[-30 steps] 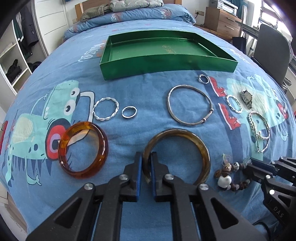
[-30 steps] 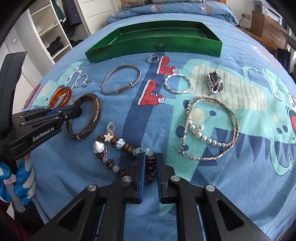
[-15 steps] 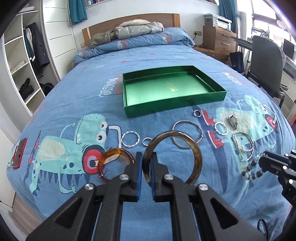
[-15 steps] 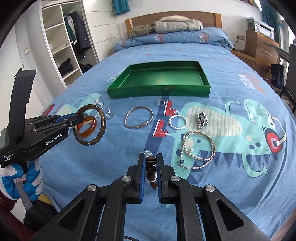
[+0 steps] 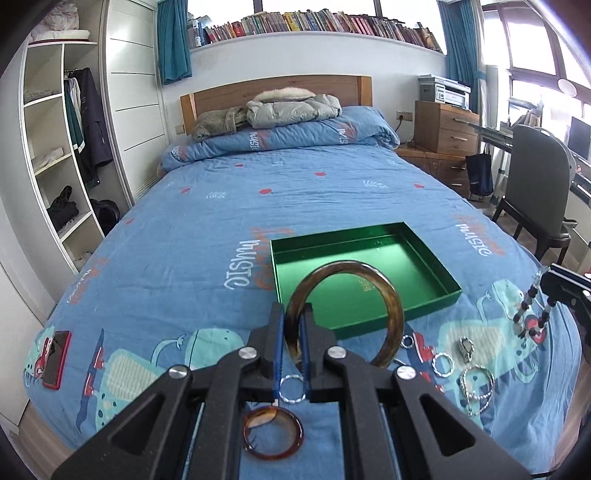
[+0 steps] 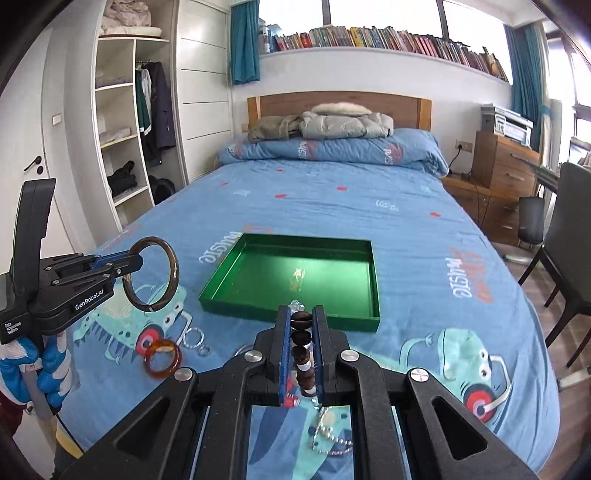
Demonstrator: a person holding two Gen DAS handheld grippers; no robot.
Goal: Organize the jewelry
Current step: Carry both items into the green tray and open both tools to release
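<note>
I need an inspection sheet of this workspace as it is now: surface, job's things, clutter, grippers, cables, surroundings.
Surface: blue cartoon bedspread.
Job's things: empty green tray; amber bangle, silver rings and pearl bracelet on the bedspread.
Clutter: red phone at the bed's edge.
Grippers: left gripper shut on brown bangle; right gripper shut on beaded bracelet.
Cables: nothing seen.
Surroundings: wardrobe shelves, bookshelf, chair.

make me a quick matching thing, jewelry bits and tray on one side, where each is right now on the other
Things:
1. dark brown bangle
2. wooden bead bracelet
3. amber bangle
4. green tray

Places:
A. lying on the blue bedspread, untouched
B. clamped in the left gripper
C. sitting empty on the bed
D. clamped in the right gripper

Pairs: 1-B, 2-D, 3-A, 4-C
</note>
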